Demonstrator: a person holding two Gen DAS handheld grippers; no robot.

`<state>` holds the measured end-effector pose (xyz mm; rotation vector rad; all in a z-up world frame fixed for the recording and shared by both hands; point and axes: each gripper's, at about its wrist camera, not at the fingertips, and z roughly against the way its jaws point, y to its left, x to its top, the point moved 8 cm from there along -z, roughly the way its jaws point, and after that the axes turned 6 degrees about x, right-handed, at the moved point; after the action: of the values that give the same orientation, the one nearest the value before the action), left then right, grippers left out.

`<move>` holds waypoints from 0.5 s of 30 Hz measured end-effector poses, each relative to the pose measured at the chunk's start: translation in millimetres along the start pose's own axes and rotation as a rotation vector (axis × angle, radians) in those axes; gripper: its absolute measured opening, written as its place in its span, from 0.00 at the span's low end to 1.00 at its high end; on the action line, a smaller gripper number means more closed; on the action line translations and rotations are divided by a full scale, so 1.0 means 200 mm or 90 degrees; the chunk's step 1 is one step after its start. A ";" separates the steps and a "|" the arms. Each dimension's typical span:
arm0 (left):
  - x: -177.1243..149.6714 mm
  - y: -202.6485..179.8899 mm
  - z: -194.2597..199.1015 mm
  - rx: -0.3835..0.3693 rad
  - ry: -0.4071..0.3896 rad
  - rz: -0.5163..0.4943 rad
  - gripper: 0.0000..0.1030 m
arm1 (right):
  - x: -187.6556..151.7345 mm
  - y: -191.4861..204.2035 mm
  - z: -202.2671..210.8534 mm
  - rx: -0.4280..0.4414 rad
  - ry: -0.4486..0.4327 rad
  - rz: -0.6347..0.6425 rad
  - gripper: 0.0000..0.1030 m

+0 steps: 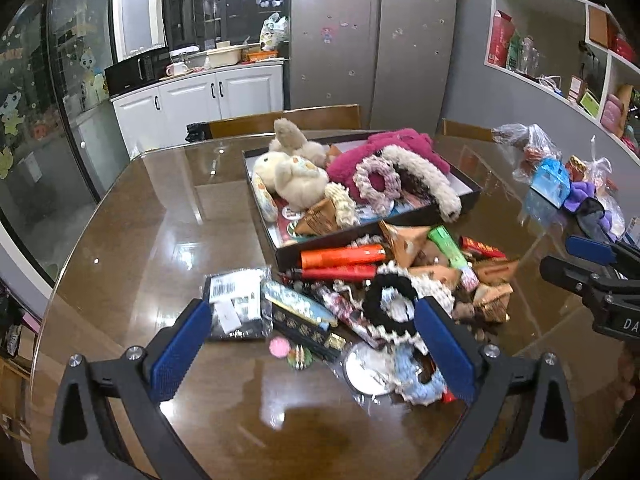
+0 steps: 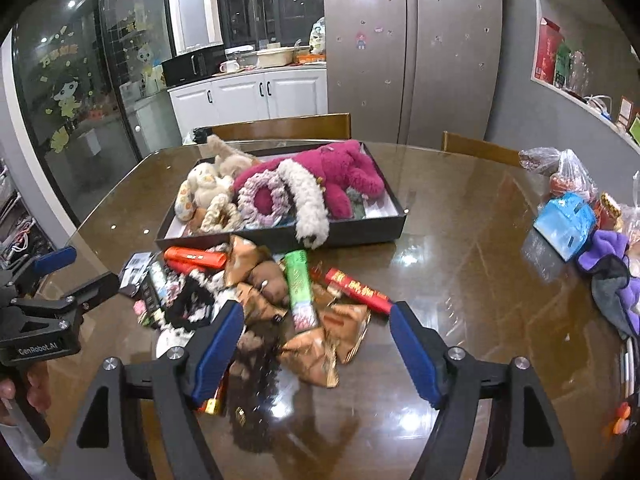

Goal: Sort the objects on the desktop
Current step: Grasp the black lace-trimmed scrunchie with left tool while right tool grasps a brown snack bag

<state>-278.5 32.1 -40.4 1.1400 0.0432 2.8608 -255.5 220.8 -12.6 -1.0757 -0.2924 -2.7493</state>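
Desktop objects (image 1: 384, 280): lying heaped mid-table, still awaiting sorting.
Tray (image 2: 360, 232): already holding plush toys (image 2: 340, 176).
Left gripper (image 1: 316, 344), right gripper (image 2: 316, 352): hovering open, gripping nothing.

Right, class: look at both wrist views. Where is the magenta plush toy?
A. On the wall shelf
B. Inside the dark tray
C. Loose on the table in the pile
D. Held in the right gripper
B: the magenta plush toy lies inside the dark tray, beside the cream plush, while the right gripper stands open over the pile with nothing held.
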 end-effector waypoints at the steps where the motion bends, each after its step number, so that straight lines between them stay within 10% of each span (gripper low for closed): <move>1: -0.02 0.00 0.00 -0.002 0.001 -0.001 0.99 | -0.02 0.01 0.01 0.005 0.002 -0.002 0.75; 15: -0.15 -0.16 -0.14 -0.080 0.019 -0.038 0.99 | -0.22 0.02 -0.12 0.023 0.040 0.005 0.75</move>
<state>-274.7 61.9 -81.8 1.0543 -0.0981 2.7841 -237.4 215.1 -59.5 -0.9778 -0.3271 -2.7530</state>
